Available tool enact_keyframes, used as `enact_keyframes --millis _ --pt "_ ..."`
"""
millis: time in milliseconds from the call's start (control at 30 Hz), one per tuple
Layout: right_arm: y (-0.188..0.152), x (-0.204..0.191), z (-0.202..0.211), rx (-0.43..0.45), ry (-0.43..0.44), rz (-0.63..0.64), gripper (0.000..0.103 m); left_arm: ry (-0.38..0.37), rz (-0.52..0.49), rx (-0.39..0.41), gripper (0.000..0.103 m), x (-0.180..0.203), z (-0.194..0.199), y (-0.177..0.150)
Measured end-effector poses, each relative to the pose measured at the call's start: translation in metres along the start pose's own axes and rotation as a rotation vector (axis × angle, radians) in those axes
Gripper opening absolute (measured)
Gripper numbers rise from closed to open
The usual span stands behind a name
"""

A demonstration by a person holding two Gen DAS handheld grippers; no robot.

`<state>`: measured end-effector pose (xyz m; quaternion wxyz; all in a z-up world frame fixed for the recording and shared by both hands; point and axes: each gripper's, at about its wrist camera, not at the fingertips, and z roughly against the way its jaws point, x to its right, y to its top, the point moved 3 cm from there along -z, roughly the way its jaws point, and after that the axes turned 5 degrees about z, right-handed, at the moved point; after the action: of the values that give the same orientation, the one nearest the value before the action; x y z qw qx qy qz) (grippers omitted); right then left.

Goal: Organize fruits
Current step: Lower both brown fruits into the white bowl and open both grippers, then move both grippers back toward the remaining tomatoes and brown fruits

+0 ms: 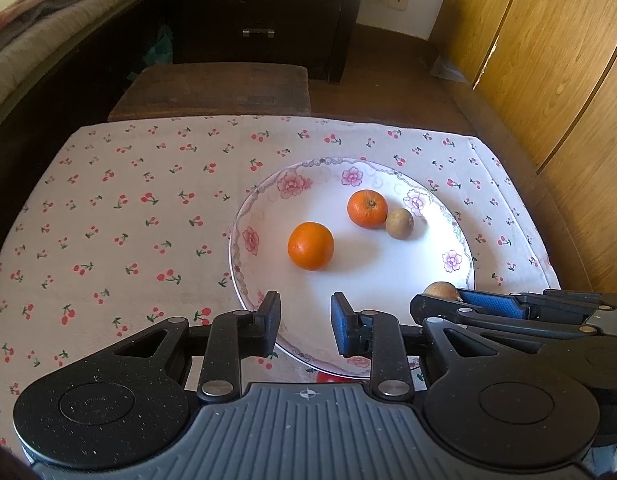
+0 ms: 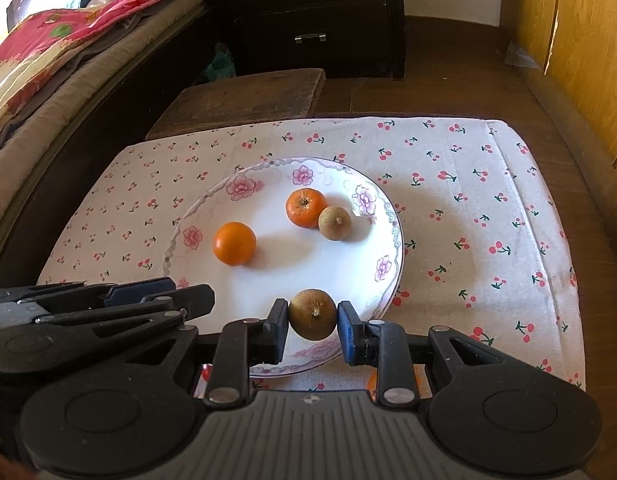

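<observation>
Right gripper (image 2: 313,326) clamps brown fruit (image 2: 312,314), its stem facing the camera

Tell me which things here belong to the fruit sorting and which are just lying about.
Part of the job: plate; two oranges; small brown fruit; brown fruit gripped by the right gripper; left gripper, nothing between its jaws.

Lying about: cherry-print cloth; wooden stool; drawers; bedding.
</observation>
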<state>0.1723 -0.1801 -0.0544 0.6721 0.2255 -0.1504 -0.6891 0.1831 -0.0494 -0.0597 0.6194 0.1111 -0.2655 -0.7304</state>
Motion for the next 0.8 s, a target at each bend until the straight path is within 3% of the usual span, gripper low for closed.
enact_keyframes --millis 800 --pt "-0.001 -0.004 0.011 0.021 -0.020 -0.001 0.029 0.031 -0.047 0.041 0.042 0.004 0.014 -0.003"
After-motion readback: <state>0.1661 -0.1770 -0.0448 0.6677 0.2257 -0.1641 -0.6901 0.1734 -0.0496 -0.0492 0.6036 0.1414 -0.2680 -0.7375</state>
